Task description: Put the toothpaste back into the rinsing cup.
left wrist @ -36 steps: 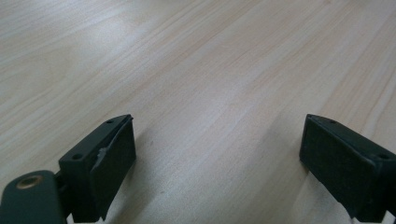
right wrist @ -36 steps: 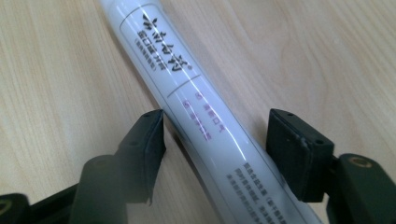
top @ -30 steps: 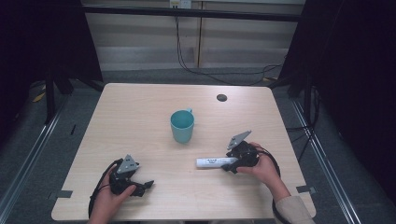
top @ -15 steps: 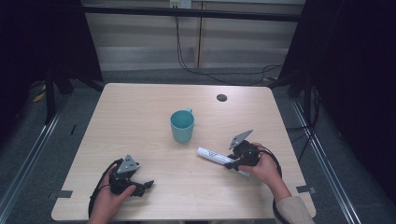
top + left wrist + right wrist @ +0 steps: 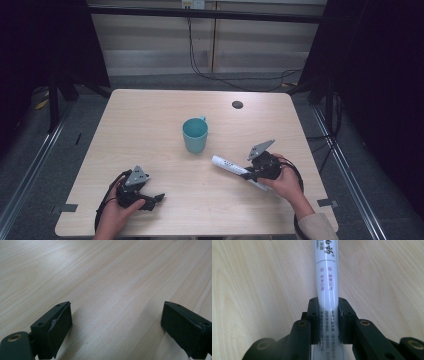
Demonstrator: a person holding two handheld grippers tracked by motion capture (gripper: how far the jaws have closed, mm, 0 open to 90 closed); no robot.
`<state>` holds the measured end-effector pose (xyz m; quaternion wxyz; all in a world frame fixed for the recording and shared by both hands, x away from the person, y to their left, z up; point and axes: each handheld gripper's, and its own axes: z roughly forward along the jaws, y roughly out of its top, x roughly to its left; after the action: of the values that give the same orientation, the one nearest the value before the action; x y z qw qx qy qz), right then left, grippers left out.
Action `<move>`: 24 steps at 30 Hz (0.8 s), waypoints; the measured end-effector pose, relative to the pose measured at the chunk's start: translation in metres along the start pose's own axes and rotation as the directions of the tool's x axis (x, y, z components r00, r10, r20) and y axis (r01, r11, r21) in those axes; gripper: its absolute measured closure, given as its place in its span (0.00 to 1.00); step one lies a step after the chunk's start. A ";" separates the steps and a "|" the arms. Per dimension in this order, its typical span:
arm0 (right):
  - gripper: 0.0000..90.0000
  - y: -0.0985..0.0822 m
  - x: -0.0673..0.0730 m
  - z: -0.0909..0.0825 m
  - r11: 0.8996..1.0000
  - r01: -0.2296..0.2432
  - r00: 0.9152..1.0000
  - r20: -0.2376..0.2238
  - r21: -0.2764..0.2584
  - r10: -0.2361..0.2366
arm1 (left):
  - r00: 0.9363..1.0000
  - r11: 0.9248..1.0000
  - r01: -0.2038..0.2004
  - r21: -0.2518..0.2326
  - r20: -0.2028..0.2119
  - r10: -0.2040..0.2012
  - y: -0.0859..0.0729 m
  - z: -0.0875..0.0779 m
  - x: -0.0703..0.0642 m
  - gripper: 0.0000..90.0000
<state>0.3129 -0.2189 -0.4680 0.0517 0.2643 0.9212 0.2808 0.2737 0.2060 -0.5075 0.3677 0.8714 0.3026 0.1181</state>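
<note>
Right hand-held gripper (image 5: pixel 329 317) clamps the white tube (image 5: pixel 327 277), its long axis pointing toward the teal cup (image 5: pixel 195 134).

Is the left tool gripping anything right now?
No, the left tool stands wide open with nothing but bare table between its jaws.

the white tube (image 5: pixel 327 277) carries printed chinese text: large dark characters at its far end, cut off at the frame edge, two small red checkbox lines below them, and fine dark lines too small to read.
</note>
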 end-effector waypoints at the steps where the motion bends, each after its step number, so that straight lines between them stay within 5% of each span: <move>1: 0.83 0.001 0.000 -0.001 1.000 0.011 1.000 0.000 -0.008 -0.011 | 1.000 1.000 -0.001 0.005 -0.004 0.001 0.001 0.000 -0.001 0.10; 4: 0.83 0.007 0.005 -0.006 1.000 0.023 1.000 -0.003 -0.011 -0.023 | 1.000 1.000 0.002 0.022 0.013 -0.003 0.003 0.001 -0.001 0.06; 9: 0.83 0.011 0.008 -0.006 1.000 0.030 0.999 -0.013 -0.001 -0.030 | 0.998 0.999 0.028 0.017 0.047 -0.029 0.008 -0.003 -0.001 0.13; 24: 0.84 0.035 0.024 -0.013 0.996 0.081 0.996 -0.038 0.024 -0.080 | 0.990 0.991 -0.093 0.096 0.118 0.081 0.058 -0.002 -0.016 0.21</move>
<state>0.3049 -0.1885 -0.4364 0.0427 0.2226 0.9354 0.2715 0.2858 0.1658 -0.4640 0.3343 0.9065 0.2484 0.0688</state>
